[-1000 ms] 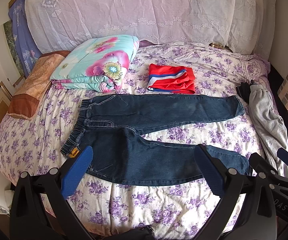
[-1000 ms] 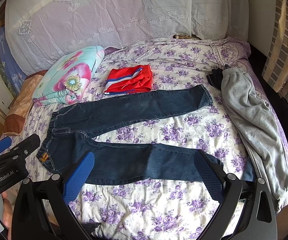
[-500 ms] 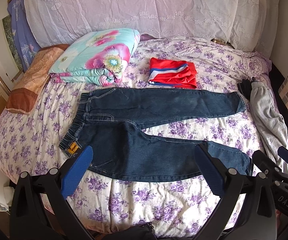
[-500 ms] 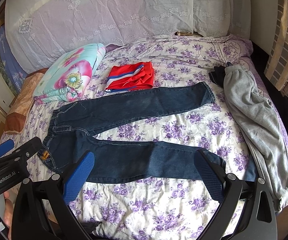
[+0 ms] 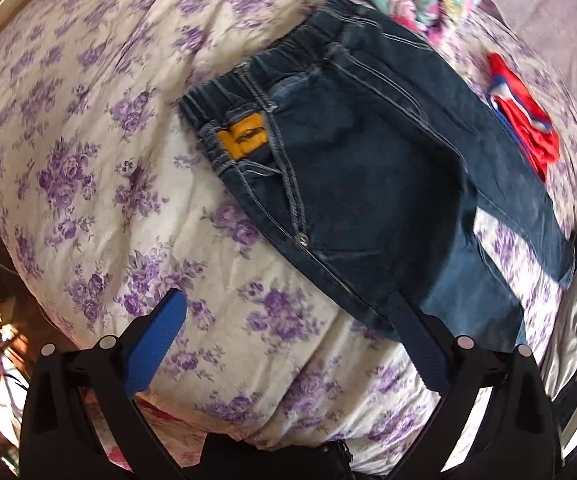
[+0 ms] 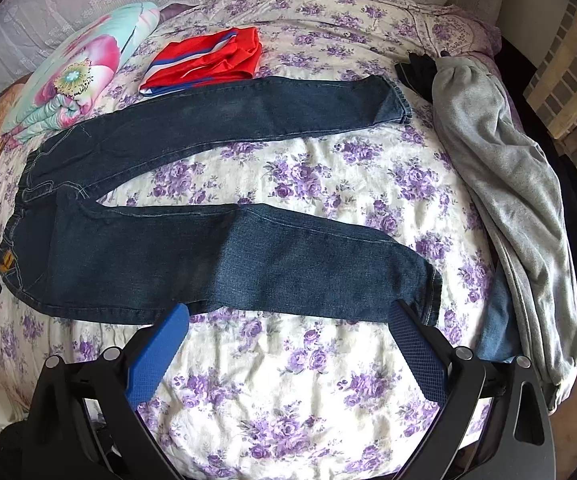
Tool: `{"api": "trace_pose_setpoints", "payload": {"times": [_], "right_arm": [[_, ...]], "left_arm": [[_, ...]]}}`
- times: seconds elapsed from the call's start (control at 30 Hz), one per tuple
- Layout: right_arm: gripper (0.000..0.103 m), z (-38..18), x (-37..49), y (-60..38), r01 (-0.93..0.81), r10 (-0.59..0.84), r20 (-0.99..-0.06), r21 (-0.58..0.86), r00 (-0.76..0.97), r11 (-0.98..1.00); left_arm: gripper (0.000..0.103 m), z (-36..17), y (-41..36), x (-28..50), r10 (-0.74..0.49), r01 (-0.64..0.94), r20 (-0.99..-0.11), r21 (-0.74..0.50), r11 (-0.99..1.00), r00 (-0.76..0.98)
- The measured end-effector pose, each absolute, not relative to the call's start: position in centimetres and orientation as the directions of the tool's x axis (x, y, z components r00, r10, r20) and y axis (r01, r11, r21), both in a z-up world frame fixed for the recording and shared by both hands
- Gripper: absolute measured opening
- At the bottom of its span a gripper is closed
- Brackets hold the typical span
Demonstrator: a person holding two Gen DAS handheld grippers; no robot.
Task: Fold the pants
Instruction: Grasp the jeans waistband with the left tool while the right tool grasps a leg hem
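Dark jeans (image 6: pixel 208 216) lie unfolded mid-frame on the purple-flowered bedspread (image 6: pixel 288 392), lace curtain (image 6: pixel 68 4) along the top, with left gripper (image 5: pixel 288 344) and right gripper (image 6: pixel 288 344) both spread wide, holding nothing.

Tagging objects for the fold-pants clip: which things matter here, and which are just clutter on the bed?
Job:
- jeans, spread flat
- left gripper, open
- right gripper, open

Lying about:
- red folded garment
- grey sweatpants
- floral quilt
- black item
- bedsheet
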State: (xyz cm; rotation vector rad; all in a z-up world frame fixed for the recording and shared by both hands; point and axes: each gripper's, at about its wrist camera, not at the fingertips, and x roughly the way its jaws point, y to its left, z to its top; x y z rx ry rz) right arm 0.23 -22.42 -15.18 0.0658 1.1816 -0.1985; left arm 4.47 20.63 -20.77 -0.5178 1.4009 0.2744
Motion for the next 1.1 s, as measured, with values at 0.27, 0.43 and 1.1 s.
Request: {"api": "trace_pose_setpoints", "payload": {"times": [0.27,0.43,1.1], "right_arm": [[0.1,-15.5,0.4,-22.8,0.193,-0.148,-0.931,-0.086,0.334,0.977],[0.1,-14.8,0.0,-24.5,0.232,-0.169,-0.925,-0.092,0.341,0.968],[0.093,-25.4,-2.7,-40.7,0.477,0.015,-0.943,0.182,0.332,0.86]], "left_arm": [[0.098,-25.0,22.4,7.7,-0.253,-0.495,-0.958,-0.288,0.82,0.138],[0.049,-27.3,24.6,9.9,-0.293,-0.533,-0.943,-0.332,0.778,0.159],[0.017,-23.9,24.7,7.2,-0.083,-0.513,-0.95,-0.235,0.826,0.302]]}}
